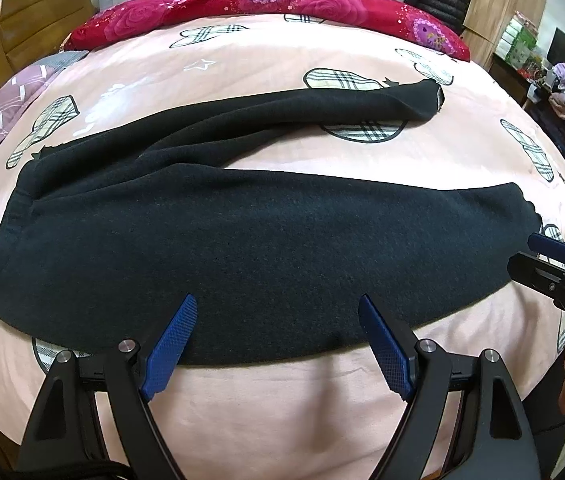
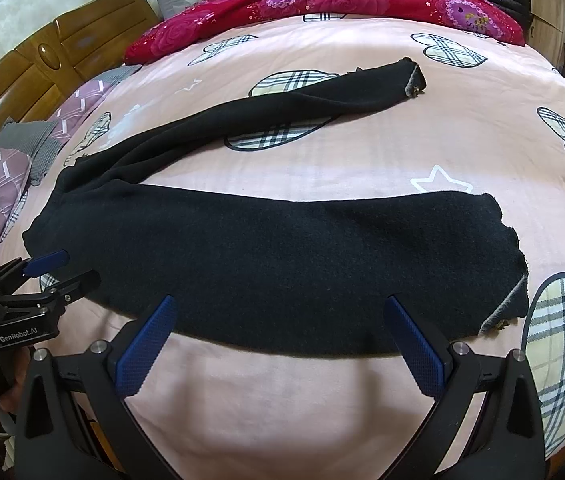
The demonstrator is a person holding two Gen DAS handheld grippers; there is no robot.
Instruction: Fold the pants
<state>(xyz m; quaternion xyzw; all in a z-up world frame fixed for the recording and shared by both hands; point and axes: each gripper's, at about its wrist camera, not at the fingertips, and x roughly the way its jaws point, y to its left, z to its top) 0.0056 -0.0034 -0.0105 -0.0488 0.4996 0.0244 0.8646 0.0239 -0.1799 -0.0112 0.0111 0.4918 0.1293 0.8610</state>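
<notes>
Lengthwise, pants lie left-right, legs splayed rightward.

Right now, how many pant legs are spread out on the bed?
2. The near leg lies flat just ahead of both claws; the far leg angles away toward the red quilt. Neither is folded yet.

pink bedsheet, red floral quilt, wooden headboard

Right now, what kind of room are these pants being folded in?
Most likely a home bedroom. The black pants lie spread on a bed with a pink patterned sheet, a wooden headboard stands at its left end, and a red floral quilt is bunched along the far side.
</notes>
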